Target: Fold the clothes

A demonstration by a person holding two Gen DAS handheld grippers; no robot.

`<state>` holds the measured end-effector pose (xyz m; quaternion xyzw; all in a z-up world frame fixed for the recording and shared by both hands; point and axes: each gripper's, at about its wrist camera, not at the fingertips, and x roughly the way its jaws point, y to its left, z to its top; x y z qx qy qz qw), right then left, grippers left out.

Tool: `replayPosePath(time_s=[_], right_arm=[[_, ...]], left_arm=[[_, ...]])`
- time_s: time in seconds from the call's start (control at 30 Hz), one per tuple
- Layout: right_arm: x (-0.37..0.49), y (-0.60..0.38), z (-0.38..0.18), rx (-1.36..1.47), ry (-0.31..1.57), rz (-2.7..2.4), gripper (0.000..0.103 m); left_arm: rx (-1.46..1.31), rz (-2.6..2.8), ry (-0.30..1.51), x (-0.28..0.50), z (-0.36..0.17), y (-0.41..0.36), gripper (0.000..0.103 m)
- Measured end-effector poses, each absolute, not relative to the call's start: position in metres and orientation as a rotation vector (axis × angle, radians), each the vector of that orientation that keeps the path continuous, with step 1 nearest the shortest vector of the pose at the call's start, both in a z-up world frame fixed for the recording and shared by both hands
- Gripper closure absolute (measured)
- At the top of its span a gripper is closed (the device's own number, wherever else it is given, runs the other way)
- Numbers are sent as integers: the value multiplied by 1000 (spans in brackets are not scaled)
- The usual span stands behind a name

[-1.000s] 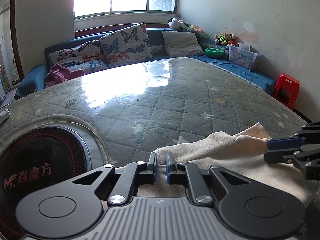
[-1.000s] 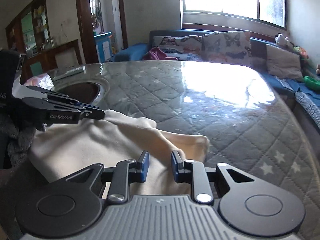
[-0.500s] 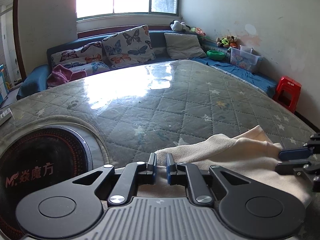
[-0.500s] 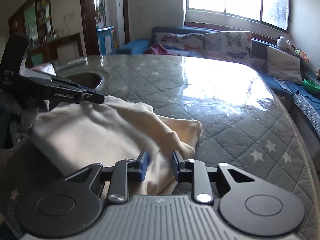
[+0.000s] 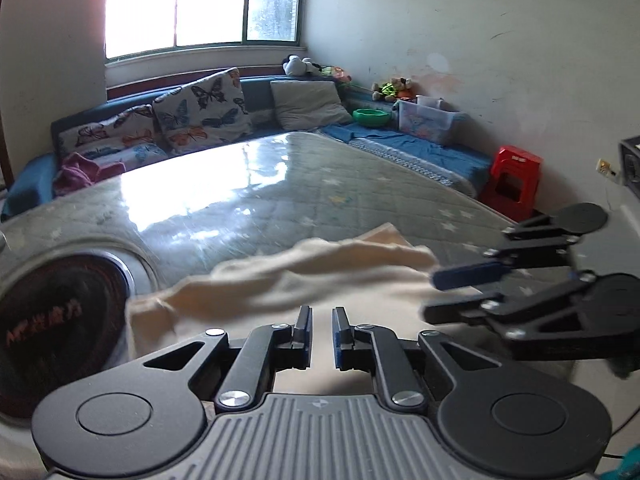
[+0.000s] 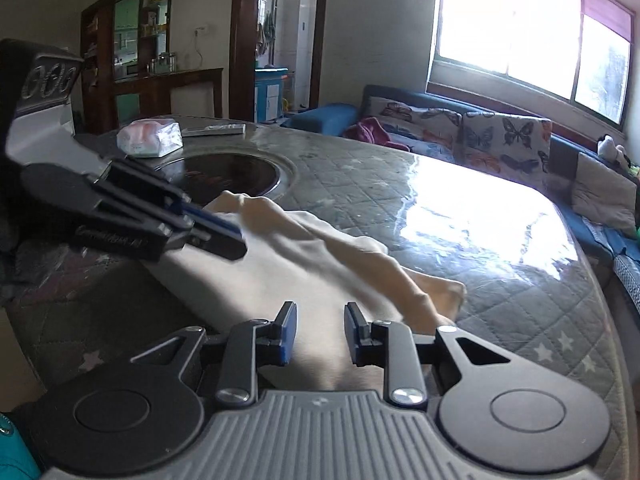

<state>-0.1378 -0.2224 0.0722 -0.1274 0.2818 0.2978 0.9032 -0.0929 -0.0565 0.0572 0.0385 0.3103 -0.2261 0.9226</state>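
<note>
Your left gripper (image 5: 321, 330) and right gripper (image 6: 320, 330) both hover with fingers apart, holding nothing, over the cream garment (image 6: 320, 252), which lies rumpled on the quilted table (image 6: 460, 208), its loose corner at 3 o'clock.

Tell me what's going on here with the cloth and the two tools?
A person is folding a cream garment on a quilted table cover, a hand-held gripper in each hand. Both the left hand-held gripper and the right hand-held gripper are open above the cloth, which lies bunched in a ridge and is not gripped.
</note>
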Motion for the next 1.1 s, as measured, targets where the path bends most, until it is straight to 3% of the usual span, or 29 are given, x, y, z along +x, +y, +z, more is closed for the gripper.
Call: replayPosePath(time_s=[0.37, 0.67, 1.1], right_arm=[[-145, -216, 44, -276, 578, 624, 76], [-151, -215, 60, -262, 546, 642, 73], [-144, -190, 45, -254, 569, 705, 72]], left_arm=[[54, -446, 680, -108, 33, -59, 91], [14, -424, 669, -113, 39, -51, 90], [-97, -232, 679, -116, 39, 2, 90]])
